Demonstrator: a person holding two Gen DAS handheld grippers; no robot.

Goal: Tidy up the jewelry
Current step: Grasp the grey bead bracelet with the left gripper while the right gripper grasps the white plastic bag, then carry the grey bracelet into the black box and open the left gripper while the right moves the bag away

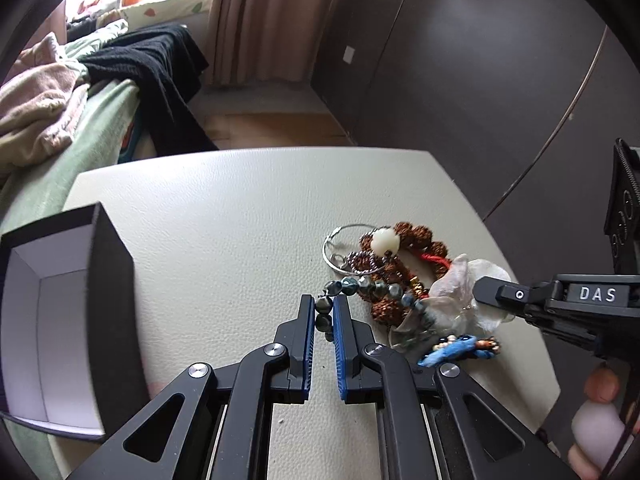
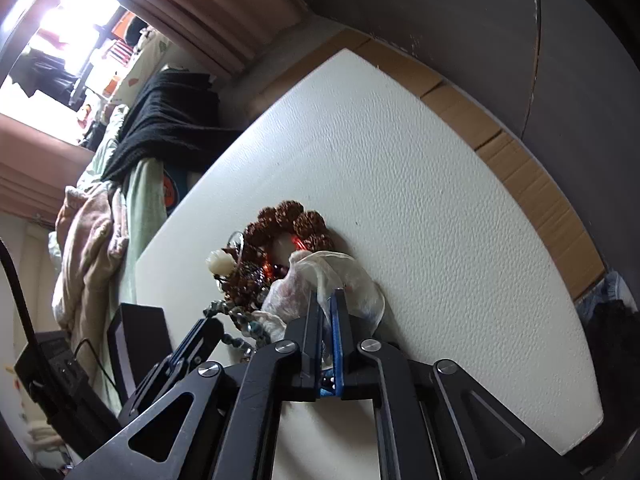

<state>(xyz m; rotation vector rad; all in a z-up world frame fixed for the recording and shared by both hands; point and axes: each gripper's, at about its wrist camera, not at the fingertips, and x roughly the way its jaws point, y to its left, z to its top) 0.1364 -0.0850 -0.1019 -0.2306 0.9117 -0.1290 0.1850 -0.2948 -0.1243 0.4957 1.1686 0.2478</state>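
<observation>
The jewelry lies in a tangled heap on the right of the surface: a grey bead strand, a brown seed bracelet, a ring and a clear bag. Your left claw is clamped on the strand's near end. The strand is limp, light and snags easily, so lift slowly by those beads. Your right claw has its fingers nearly together on the thin, slippery bag. The open box waits at the left.

Box left of jewelry pile on table.
</observation>
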